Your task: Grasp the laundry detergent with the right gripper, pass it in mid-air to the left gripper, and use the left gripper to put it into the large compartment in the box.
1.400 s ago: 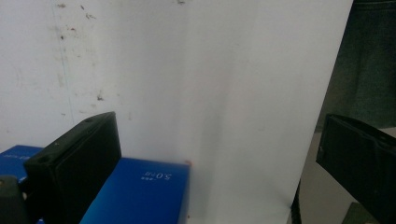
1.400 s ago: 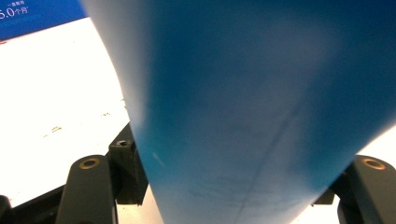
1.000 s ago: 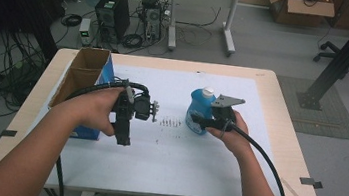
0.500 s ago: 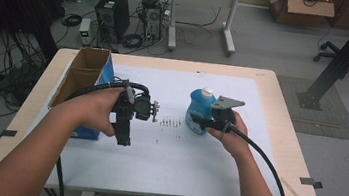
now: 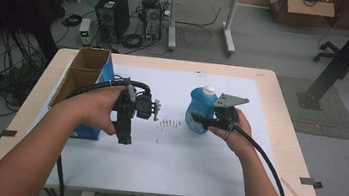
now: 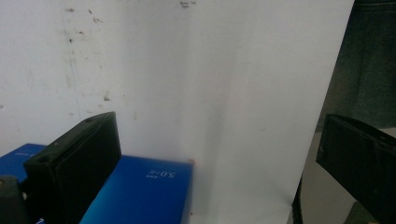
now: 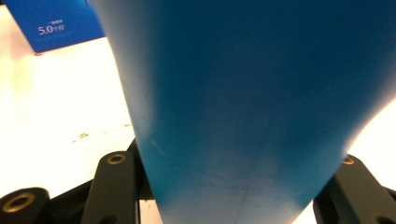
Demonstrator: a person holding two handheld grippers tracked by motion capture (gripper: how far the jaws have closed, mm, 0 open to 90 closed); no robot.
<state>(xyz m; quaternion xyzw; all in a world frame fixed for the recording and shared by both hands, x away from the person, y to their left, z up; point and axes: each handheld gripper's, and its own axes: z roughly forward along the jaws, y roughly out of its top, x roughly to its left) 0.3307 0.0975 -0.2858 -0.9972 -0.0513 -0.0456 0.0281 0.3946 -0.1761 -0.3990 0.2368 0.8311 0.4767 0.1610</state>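
Right gripper (image 5: 199, 119): jaws clamped on the blue bottle (image 5: 199, 110), one on each flank of its body. In the right gripper view the bottle (image 7: 243, 107) stands between the two black jaws, its sides against both. The jaws have just been closing, with the bottle between them.

Bottle: upright, white cap on top, standing on the white sheet (image 5: 164, 162) that covers the table (image 5: 285, 142), right of the sheet's centre. The right hand (image 5: 233, 133) comes at it from the person's side, grey plate on the gripper just beside the cap.

Left gripper (image 5: 153, 109): held over the sheet to the left of the bottle, well apart from it, pointing toward it. In the left gripper view its jaws stand wide apart with nothing between them; white sheet (image 6: 210, 93) and a corner of the blue box (image 6: 140, 196) lie behind them.

Blue box (image 5: 84, 79): open cardboard top, at the left edge of the sheet, beside the left hand (image 5: 98, 111).

Small dark marks (image 5: 169, 123) on the sheet between the two grippers.
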